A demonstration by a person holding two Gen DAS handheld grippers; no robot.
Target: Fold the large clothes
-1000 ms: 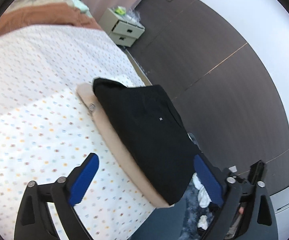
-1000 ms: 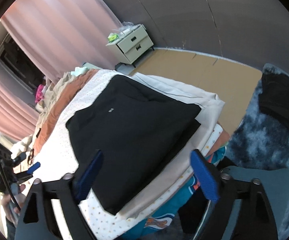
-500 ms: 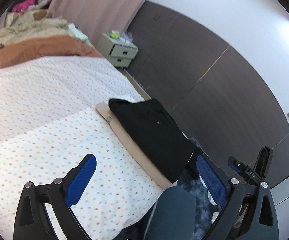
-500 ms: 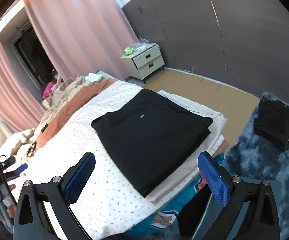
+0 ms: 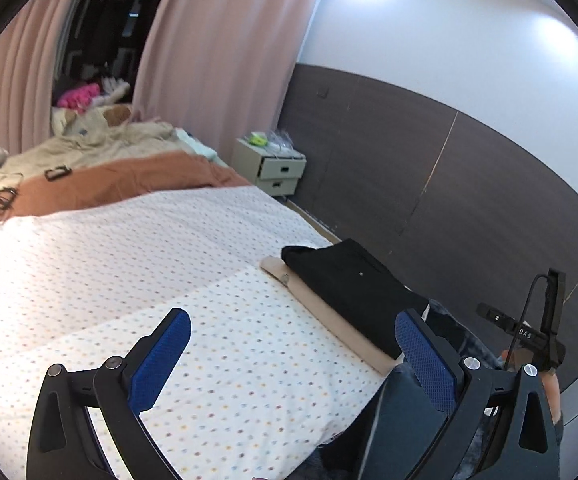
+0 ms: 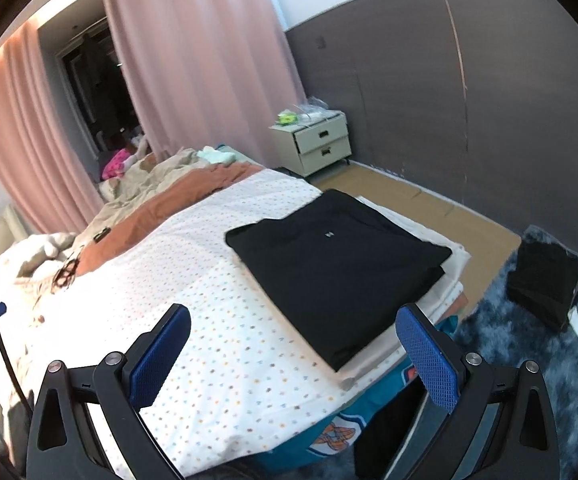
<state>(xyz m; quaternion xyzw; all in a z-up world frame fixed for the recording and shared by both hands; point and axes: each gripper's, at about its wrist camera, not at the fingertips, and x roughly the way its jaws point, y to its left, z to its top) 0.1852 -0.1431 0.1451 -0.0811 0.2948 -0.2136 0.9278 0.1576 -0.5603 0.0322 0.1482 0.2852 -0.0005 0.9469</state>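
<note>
Left gripper: the left gripper (image 5: 289,354) hung above the near part of the bed, its blue pads spread wide, with nothing between them.

Right gripper: the right gripper (image 6: 291,354) was likewise spread wide and empty, poised over the bed's near corner and clear of the cloth.

Bed cover: the dotted bedspread (image 6: 217,320) lay flat under both tools, bare along its near stretch.

Task's thing: the black garment (image 6: 341,264) sat as a neat folded rectangle near the bed's right edge, a small white mark facing up. It rested on top of a folded beige garment (image 5: 329,316), which in the right wrist view looked pale and layered beneath it.

Floor beside the bed: a second dark pile (image 6: 545,280) lay on the shaggy blue rug (image 6: 501,328), with something white beside it; what it was could not be told.

Farther off: a rust-coloured blanket (image 5: 129,184) crossed the bed, rumpled beige bedding beyond it, then a small nightstand (image 6: 317,142) against the dark wall panels and pink curtains (image 5: 225,52).

Step in hand: judging by the squared black stack and both tools empty and apart from it, this fold looked finished, and the moment fell between garments.

Next move: probably fetching another large piece, perhaps from the rug, and spreading it flat on the bare near part of the bedspread, without knocking the finished stack near the edge.
</note>
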